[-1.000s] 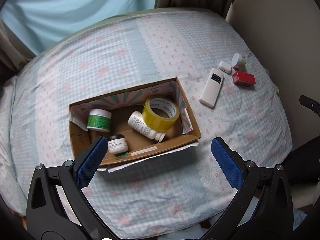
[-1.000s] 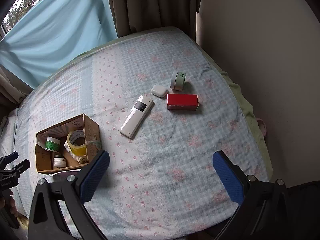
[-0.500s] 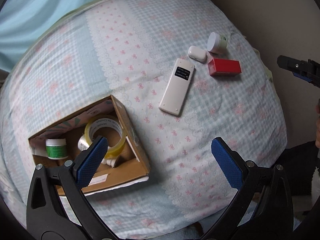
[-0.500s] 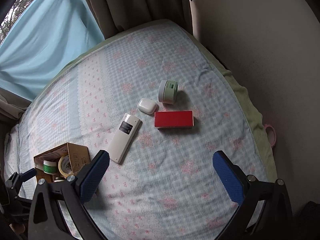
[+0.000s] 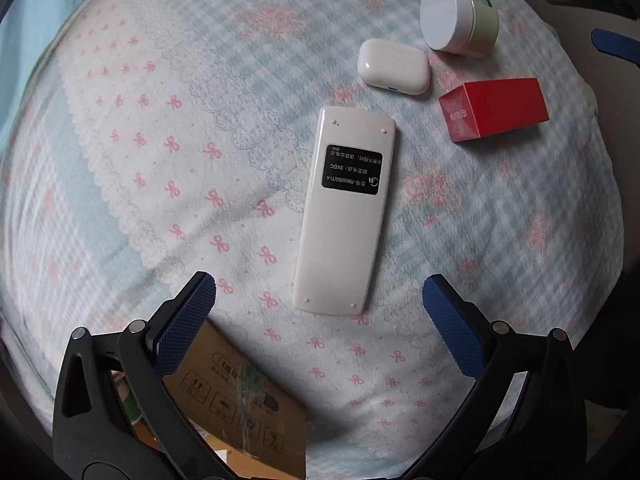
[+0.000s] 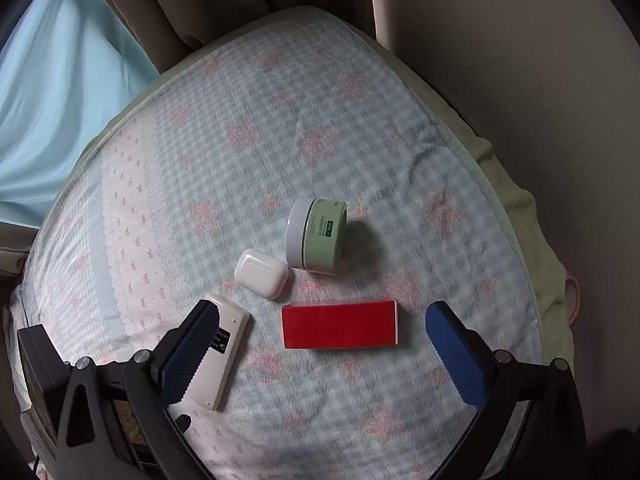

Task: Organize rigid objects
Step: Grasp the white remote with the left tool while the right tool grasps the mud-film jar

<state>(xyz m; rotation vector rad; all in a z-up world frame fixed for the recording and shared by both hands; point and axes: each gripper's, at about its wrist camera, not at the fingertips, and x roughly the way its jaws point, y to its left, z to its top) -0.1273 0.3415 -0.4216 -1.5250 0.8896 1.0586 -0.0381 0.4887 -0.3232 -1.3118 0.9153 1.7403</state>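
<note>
A white remote (image 5: 345,216) lies face down on the bedspread, just beyond my open, empty left gripper (image 5: 318,300). Past it are a white earbud case (image 5: 393,66), a red box (image 5: 494,109) and a green jar with a white lid (image 5: 460,17) on its side. My right gripper (image 6: 320,340) is open and empty, hovering over the red box (image 6: 339,327), with the earbud case (image 6: 262,273) and jar (image 6: 318,240) beyond it and the remote (image 6: 224,354) partly behind its left finger. The cardboard box (image 5: 236,396) sits below my left gripper.
The checked bedspread (image 6: 280,128) covers the bed. Brown curtains (image 6: 224,4) and a beige wall (image 6: 520,60) stand at the far and right sides. The other gripper's tip (image 5: 592,12) shows at the upper right of the left wrist view.
Both grippers moved forward and lower toward the loose objects. The left one left the cardboard box behind and now faces the remote; the right one closed in over the red box.
</note>
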